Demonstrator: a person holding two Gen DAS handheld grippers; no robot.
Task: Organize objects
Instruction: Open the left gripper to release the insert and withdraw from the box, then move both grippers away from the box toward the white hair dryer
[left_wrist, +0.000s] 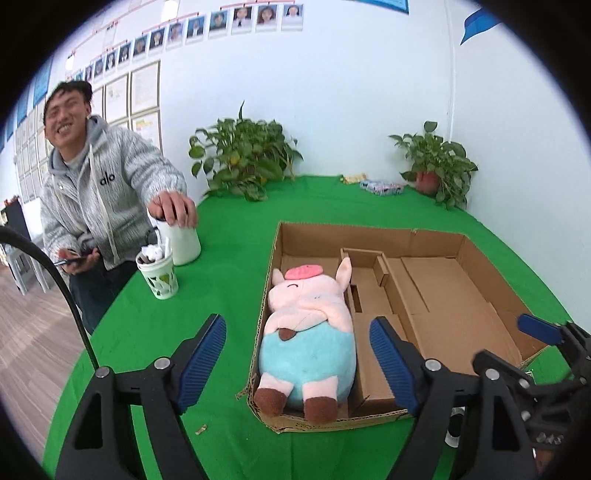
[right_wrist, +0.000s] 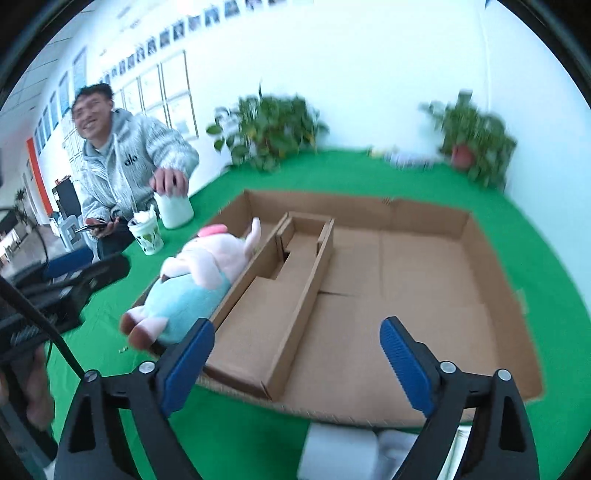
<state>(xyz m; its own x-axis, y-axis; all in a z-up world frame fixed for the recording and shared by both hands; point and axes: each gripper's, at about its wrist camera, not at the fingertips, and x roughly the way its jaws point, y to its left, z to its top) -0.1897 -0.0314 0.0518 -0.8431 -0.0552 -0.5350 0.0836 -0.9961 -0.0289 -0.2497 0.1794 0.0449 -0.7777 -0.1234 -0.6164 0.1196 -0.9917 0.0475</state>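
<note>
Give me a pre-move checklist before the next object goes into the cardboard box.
1. Left hand-held gripper open and empty: ok.
2. Right hand-held gripper open and empty: ok.
3. Plush pig lying inside the left compartment of the cardboard box: ok.
4. Wide right compartment free for another item: ok.
5. Bystander's hand on the white jar, so the jar is not free to take: not ok.
6. White things at the near table edge, identity: cannot tell, blurred and partly hidden.
</note>
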